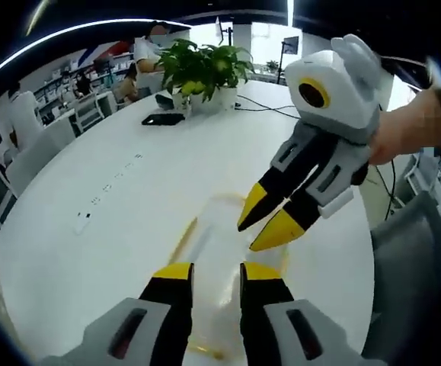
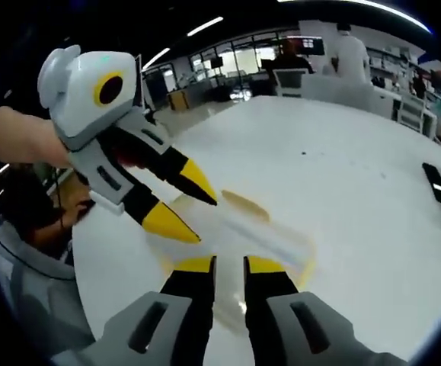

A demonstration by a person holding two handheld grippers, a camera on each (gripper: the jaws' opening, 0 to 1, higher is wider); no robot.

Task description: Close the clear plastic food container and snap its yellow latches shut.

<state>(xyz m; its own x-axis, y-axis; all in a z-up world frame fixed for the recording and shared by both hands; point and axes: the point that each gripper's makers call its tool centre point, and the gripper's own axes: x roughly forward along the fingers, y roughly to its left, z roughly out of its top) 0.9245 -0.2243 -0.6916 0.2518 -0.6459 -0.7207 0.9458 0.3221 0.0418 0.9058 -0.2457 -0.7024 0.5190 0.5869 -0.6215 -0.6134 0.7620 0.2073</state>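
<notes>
Clear plastic was honestly hard to make out: the food container [image 1: 220,252] sat on the white surface [image 1: 91,252] right ahead of my left gripper [image 1: 216,271], with its yellow latches [image 1: 186,238] showing as blurry streaks along its edges. My left jaws stood a bit apart with nothing between them. From the right gripper view, the right gripper [image 2: 229,264] also had its jaws a little apart and empty, with the container [image 2: 243,229] just past the tips. Each gripper hung over the container from opposite sides. Further back on the surface were potted plants [image 1: 205,69] and a dark phone [image 1: 162,119].
</notes>
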